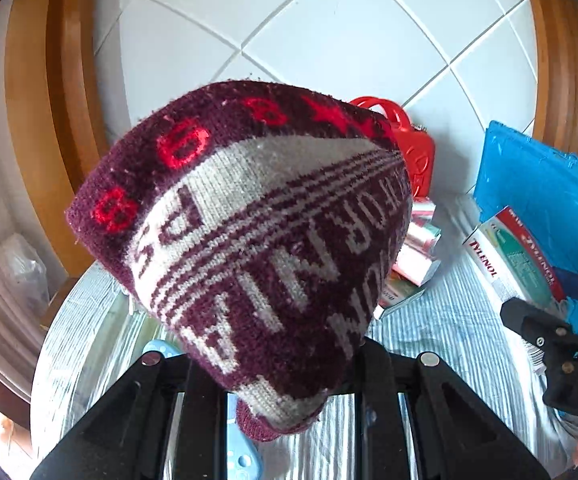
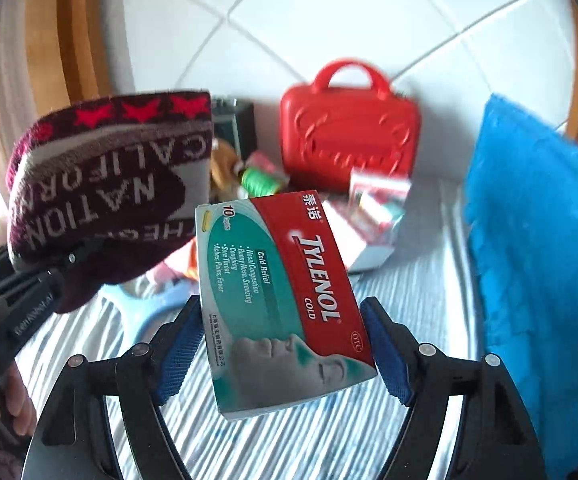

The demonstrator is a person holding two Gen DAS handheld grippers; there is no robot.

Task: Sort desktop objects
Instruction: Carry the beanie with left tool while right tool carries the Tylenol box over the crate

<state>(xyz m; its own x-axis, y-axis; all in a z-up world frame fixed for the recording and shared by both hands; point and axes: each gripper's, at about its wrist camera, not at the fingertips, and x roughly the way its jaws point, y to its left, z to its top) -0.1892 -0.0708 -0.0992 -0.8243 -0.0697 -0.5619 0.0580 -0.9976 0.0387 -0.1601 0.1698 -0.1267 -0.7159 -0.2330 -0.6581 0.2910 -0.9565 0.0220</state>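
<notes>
Two grips loaded. Left gripper point(image 1: 289, 384) clamped on hat point(image 1: 249, 240), lifted over table point(image 1: 449, 320). Right gripper point(image 2: 285, 344) pinches Tylenol box point(image 2: 285, 300), mid-air. Red case point(image 2: 349, 136) at 12, blue cloth point(image 2: 537, 240) at 3. Keep squeeze firm; box tilted, may slip.

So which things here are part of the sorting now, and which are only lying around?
In hand:
knit hat, held by the left gripper
medicine box, held by the right gripper

Lying about:
red case
blue bag
green spool
striped cloth
</notes>
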